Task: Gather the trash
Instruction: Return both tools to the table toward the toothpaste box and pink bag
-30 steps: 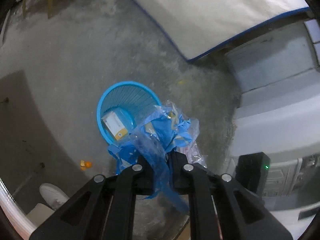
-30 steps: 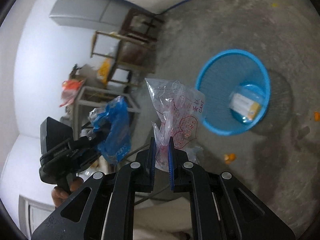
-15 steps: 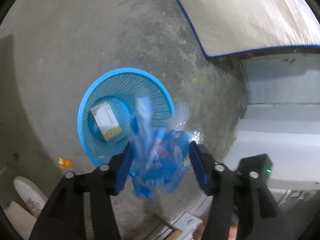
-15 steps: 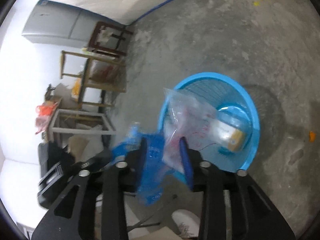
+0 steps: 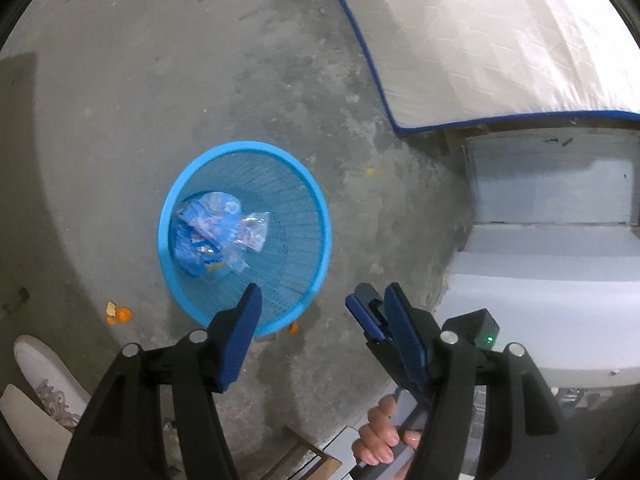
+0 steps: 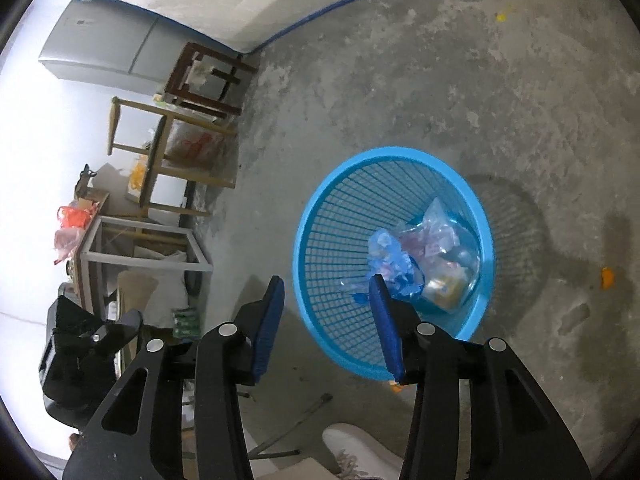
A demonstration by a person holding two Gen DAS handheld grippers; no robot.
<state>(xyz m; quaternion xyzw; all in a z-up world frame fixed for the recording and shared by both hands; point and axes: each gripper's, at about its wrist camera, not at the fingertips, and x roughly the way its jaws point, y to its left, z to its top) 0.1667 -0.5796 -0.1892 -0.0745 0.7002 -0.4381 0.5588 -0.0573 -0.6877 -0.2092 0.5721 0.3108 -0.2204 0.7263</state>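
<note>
A blue mesh basket (image 5: 292, 200) (image 6: 340, 240) stands on the concrete floor. Inside it lie a crumpled blue plastic bag (image 5: 192, 240) (image 6: 394, 266) and a clear bag with pink print (image 5: 250, 228) (image 6: 436, 236), on top of a small box (image 6: 444, 292). My left gripper (image 5: 322, 300) hangs open and empty above the basket's near rim. My right gripper (image 6: 326, 284) is over the basket's left rim, its jaws opening with nothing between them. Its blue fingertips (image 5: 362, 314) show beside my left gripper, with a hand (image 5: 380, 440) on its handle.
Orange peel bits (image 5: 120, 315) (image 6: 607, 278) lie on the floor around the basket. A white mattress (image 5: 500, 40) leans at the back. A white shoe (image 5: 44, 372) (image 6: 360, 452) is near me. Wooden stools (image 6: 200, 76) and a grey fridge (image 6: 108, 48) stand along the wall.
Both grippers went from shut to open. The blue bag and the clear bag fell from them into the basket, covering the box. Both hands sank closer to the basket.
</note>
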